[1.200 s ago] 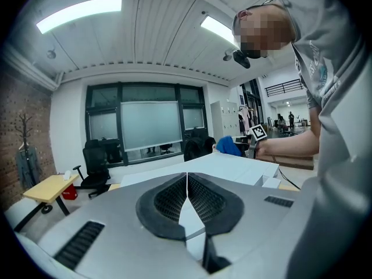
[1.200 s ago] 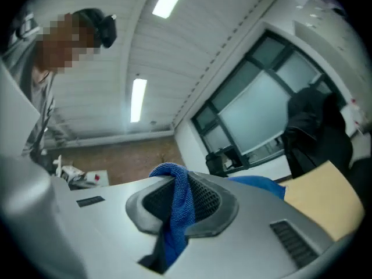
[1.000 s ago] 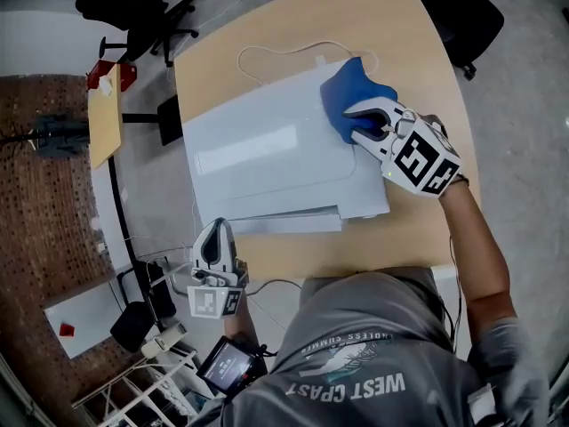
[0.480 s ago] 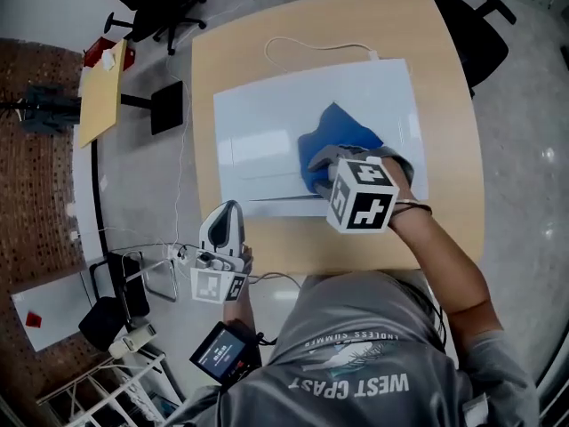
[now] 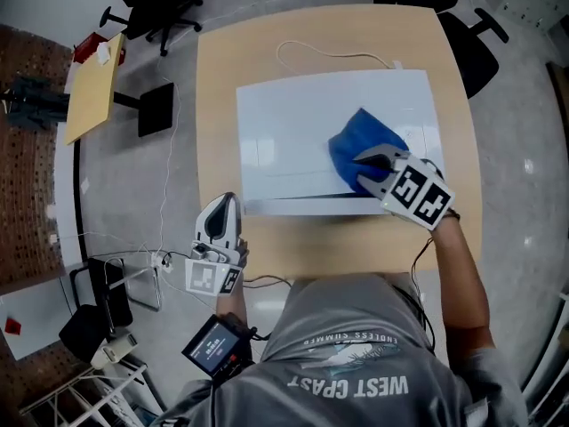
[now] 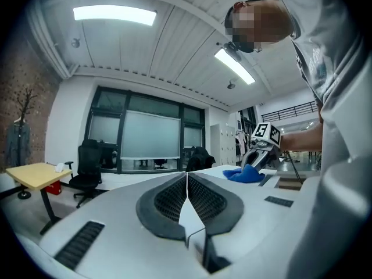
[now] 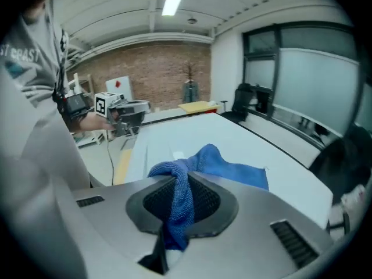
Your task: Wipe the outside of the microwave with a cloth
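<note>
The white microwave lies flat on the wooden table, its broad white side up. A blue cloth rests on that side near the front right. My right gripper is shut on a bunched fold of the cloth, and the rest spreads over the white surface ahead of the jaws. My left gripper hangs off the table's front left corner, shut with nothing in it. In the left gripper view the right gripper and the cloth show far off.
A white cable loops on the table behind the microwave. Black office chairs stand at the back left and another at the right. A small yellow table is on the left. Wires and a small screen lie near the person.
My right gripper dragged the cloth from the far right corner of the microwave's top toward its front edge, then held there. The left gripper shifted a little beside the table's corner.
</note>
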`<act>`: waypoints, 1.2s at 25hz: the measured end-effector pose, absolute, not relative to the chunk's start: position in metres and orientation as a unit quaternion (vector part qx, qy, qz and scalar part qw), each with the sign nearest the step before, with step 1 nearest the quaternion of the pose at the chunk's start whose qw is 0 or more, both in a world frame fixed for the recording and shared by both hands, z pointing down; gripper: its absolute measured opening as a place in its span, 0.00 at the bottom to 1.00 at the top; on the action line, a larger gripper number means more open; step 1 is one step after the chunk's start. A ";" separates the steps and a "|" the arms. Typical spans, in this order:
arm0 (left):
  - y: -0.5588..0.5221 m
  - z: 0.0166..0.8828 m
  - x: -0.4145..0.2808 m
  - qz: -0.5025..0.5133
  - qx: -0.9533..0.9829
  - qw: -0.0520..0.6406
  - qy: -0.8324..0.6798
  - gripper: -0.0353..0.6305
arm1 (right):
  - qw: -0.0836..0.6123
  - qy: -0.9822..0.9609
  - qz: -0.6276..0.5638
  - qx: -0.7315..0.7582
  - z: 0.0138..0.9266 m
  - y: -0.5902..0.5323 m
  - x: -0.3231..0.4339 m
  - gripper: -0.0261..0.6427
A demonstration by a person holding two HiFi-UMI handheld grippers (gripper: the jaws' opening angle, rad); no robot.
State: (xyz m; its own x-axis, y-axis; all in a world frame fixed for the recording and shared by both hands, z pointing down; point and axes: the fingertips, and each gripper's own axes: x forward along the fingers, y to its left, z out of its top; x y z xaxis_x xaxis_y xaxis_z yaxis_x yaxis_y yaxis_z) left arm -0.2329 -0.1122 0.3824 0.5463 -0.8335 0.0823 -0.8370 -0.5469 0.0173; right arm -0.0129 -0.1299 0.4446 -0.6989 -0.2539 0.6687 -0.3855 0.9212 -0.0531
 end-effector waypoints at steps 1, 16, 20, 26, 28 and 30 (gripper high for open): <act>-0.115 0.384 -0.234 0.027 0.880 0.028 -0.473 0.09 | 0.347 -0.904 0.119 0.220 0.442 -0.134 0.020 0.11; -0.111 0.431 -0.285 -0.016 0.854 0.068 -0.516 0.09 | 0.392 -0.918 0.057 -0.035 0.451 -0.129 -0.234 0.11; -0.100 0.454 -0.312 -0.024 0.829 0.087 -0.552 0.09 | 0.440 -0.898 0.022 0.001 0.467 -0.218 -0.244 0.11; -0.103 0.500 -0.364 -0.035 0.804 0.125 -0.581 0.09 | 0.593 -0.802 -0.044 -0.056 0.514 -0.328 -0.292 0.11; -0.094 0.506 -0.379 -0.039 0.799 0.134 -0.586 0.09 | 0.692 -0.697 -0.102 -0.157 0.539 -0.297 -0.306 0.11; -0.085 0.507 -0.392 -0.044 0.792 0.142 -0.593 0.09 | 0.747 -0.610 -0.088 -0.249 0.570 -0.251 -0.318 0.11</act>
